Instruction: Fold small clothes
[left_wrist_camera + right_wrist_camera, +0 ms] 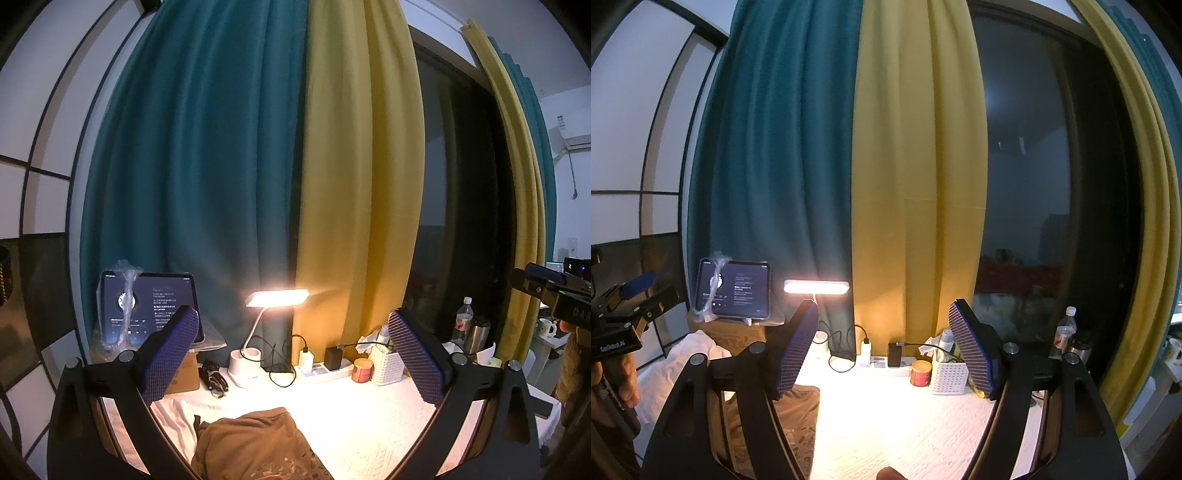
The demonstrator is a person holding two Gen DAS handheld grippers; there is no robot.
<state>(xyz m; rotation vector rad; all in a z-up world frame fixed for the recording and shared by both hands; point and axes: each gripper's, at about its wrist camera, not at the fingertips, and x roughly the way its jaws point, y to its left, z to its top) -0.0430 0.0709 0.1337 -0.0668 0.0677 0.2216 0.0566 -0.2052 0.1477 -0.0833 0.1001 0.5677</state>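
A brown garment [255, 443] with a pale print lies crumpled on the white textured table cover [369, 424], at the bottom centre of the left wrist view. My left gripper [293, 354] hangs above it, open, with nothing between its blue pads. In the right wrist view the same brown garment [798, 417] lies at lower left, partly hidden behind the left finger. My right gripper [882, 350] is open and empty over the bare cover to the garment's right. A white cloth [683, 358] is bunched to the left of the brown one.
Along the back edge stand a lit desk lamp [277, 299], a tablet [147, 306] on a cardboard box, a power strip [325, 371] with chargers and cables, a candle jar [361, 370], a white basket [388, 363] and bottles [461, 321]. Curtains hang behind.
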